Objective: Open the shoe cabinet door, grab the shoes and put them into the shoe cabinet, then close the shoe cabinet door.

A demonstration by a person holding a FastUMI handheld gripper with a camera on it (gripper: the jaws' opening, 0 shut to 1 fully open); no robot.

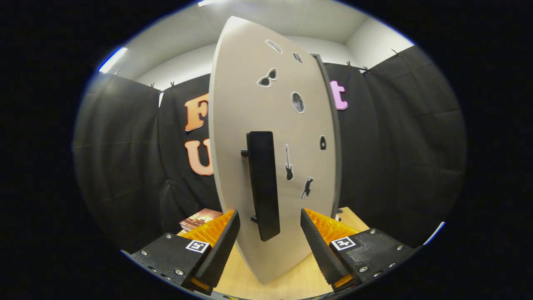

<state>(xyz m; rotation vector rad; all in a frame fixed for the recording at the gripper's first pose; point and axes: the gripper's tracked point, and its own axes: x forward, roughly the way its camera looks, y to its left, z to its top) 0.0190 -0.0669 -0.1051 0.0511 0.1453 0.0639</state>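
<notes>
A pale beige shoe cabinet door (250, 104) stands tall right in front of me, with several small stickers on its face. A long black vertical handle (263, 183) is mounted on the door by two short posts. My gripper (270, 223) is open, and the lower end of the handle hangs between the two fingers without either one touching it. The left finger (220, 246) sits at the door's free edge and the right finger (320, 246) lies over the door's face. The cabinet's inside is hidden behind the door.
The cabinet stands on a light wooden tabletop (300, 279). A reddish printed booklet (200, 220) lies on the table beyond the left finger. Black cloth walls close in the booth on both sides and behind.
</notes>
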